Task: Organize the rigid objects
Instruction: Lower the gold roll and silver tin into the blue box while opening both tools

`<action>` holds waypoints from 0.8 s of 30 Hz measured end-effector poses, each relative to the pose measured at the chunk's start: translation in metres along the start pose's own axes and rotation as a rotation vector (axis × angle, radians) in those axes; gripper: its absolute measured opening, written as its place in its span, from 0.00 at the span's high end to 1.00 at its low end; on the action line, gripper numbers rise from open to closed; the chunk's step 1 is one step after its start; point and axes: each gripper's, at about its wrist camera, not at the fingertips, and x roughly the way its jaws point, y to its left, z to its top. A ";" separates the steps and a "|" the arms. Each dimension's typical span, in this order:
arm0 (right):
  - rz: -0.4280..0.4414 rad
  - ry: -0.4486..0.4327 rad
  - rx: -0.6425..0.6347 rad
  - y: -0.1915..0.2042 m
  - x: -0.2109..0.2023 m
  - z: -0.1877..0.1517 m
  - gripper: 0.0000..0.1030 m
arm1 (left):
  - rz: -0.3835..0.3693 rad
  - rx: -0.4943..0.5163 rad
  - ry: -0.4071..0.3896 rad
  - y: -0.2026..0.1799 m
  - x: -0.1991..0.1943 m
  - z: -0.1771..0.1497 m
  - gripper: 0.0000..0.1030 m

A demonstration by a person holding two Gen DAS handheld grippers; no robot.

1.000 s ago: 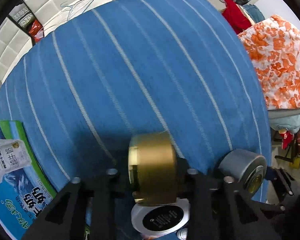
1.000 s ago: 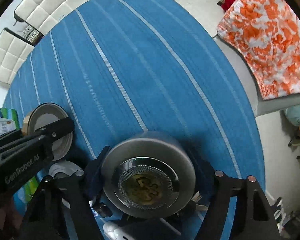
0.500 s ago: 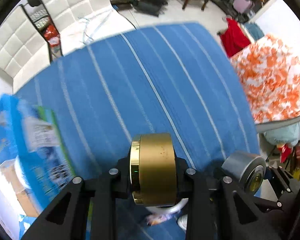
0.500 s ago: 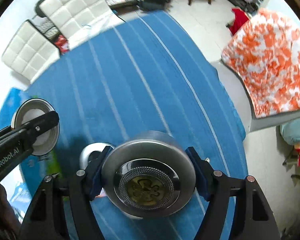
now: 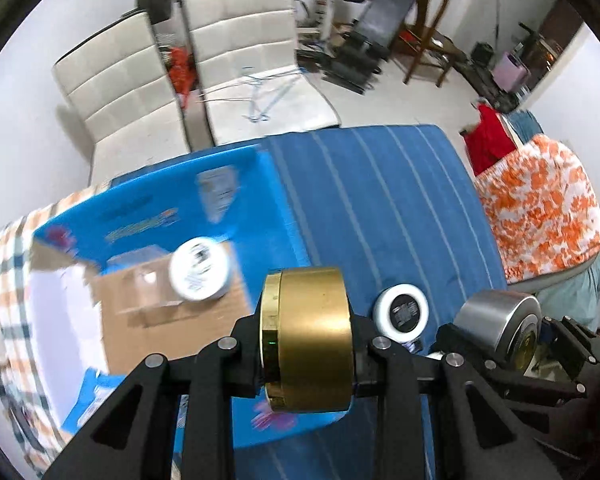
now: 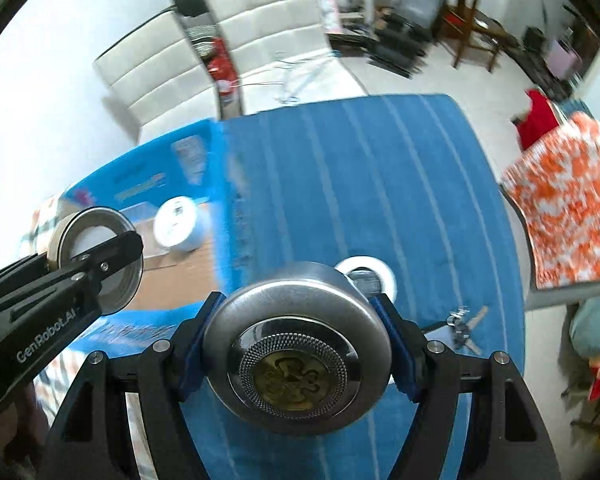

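My left gripper (image 5: 306,364) is shut on a gold round tin (image 5: 312,340), held on edge above the blue striped cloth (image 5: 380,208). My right gripper (image 6: 296,348) is shut on a silver round tin (image 6: 296,360) with an ornate lid that faces the camera; its blue pads press on both sides. Each gripper also shows in the other's view: the silver tin (image 5: 496,328) at the right, the gold tin (image 6: 96,248) at the left. An open blue cardboard box (image 5: 172,216) at the left holds a white round tin (image 5: 200,270). Another white tin (image 5: 402,312) lies on the cloth.
Small metal pieces (image 6: 464,326) lie near the cloth's right edge. A checked cloth (image 5: 4,264) lies under the box at the left. White padded chairs (image 5: 240,52) stand behind the table, and an orange floral cover (image 5: 540,208) is on the right.
Both grippers rose with their tins, high above the cloth. The views swung left, so the open box with the white tin inside came into sight.
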 end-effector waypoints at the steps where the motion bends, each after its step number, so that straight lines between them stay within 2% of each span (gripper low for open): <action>1: 0.008 -0.002 -0.013 0.012 -0.002 -0.001 0.27 | 0.007 -0.017 -0.008 0.010 -0.005 -0.005 0.75; 8: 0.052 -0.005 -0.090 0.076 -0.005 -0.002 0.27 | 0.048 -0.116 -0.063 0.067 -0.042 -0.027 0.75; 14: 0.083 0.008 -0.109 0.112 0.021 0.010 0.27 | 0.074 -0.214 -0.076 0.125 -0.051 -0.035 0.75; 17: 0.069 0.029 -0.115 0.127 0.050 0.018 0.27 | 0.079 -0.259 -0.057 0.155 -0.039 -0.035 0.75; 24: 0.010 0.128 -0.104 0.136 0.125 0.029 0.27 | 0.073 -0.326 0.071 0.212 0.032 -0.023 0.75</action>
